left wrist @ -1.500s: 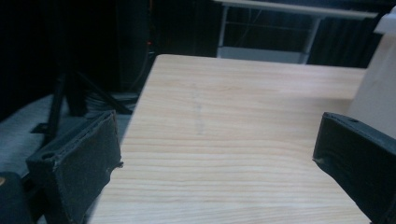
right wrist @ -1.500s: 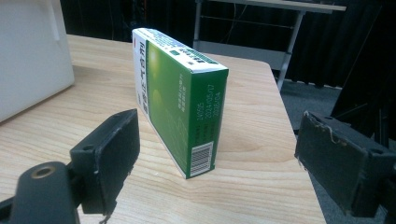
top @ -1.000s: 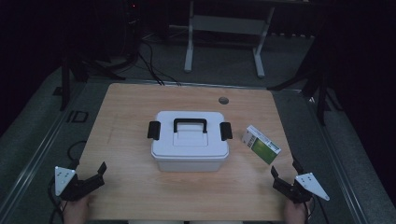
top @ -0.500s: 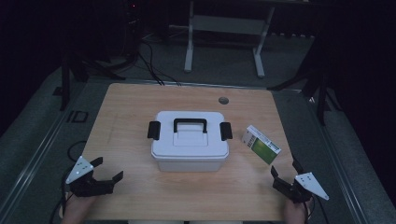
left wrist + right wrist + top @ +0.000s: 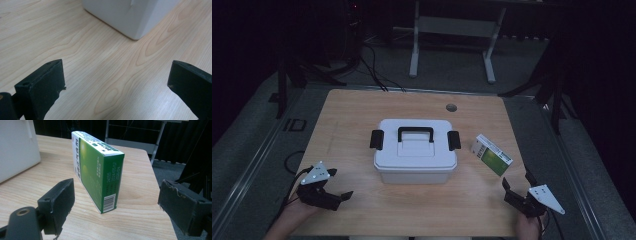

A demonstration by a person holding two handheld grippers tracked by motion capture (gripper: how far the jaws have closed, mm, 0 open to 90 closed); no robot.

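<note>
Green box (image 5: pixel 98 172) stands just ahead of right gripper (image 5: pixel 115 207) (jaws apart).

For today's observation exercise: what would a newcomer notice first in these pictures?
A white box with a black handle sits mid-table. To its right a green and white carton stands on its long edge, just ahead of the open right gripper. The left gripper, also open, waits at the table's near left corner.

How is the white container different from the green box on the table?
The container is white and plain; the box is green and white with print and a barcode. The container is much larger than the box. The container has a black handle and two black latches; the box has none. The container sits square to the table; the box stands on edge, turned at an angle. Both are untouched.
</note>
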